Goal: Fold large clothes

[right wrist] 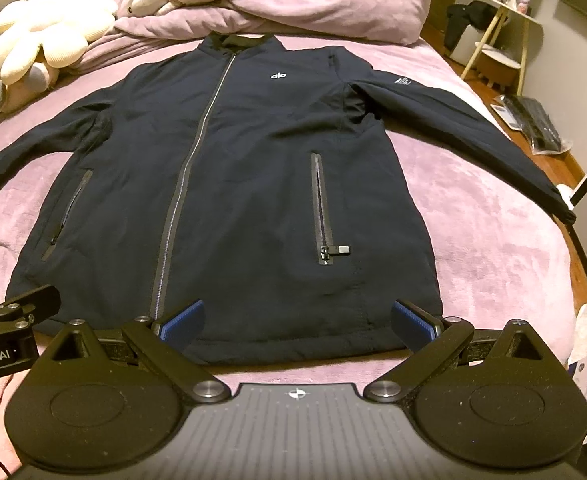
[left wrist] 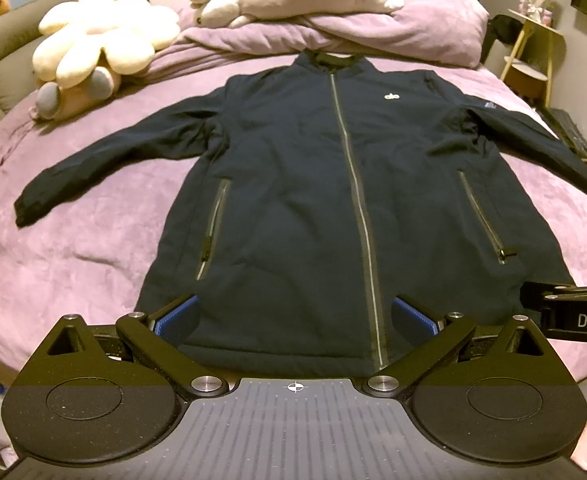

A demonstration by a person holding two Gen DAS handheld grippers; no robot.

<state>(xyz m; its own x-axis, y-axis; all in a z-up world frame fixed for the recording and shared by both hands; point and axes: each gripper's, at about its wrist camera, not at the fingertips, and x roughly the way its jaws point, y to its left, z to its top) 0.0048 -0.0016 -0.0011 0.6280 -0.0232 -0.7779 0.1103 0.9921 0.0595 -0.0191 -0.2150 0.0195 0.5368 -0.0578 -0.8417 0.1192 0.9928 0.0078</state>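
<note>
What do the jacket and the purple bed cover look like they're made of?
The jacket looks like a matte, smooth woven synthetic, possibly lightly padded: dull surface, soft puffy wrinkles, shiny zipper tape. The bed cover looks like plush fleece or velvet: its nap shows light and dark brushed patches.

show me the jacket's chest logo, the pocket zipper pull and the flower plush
chest logo (right wrist: 278,76), right wrist view, middle of the white lettering
pocket zipper pull (right wrist: 339,249), right wrist view, the tab
flower plush (left wrist: 105,32), left wrist view, cream petals
</note>
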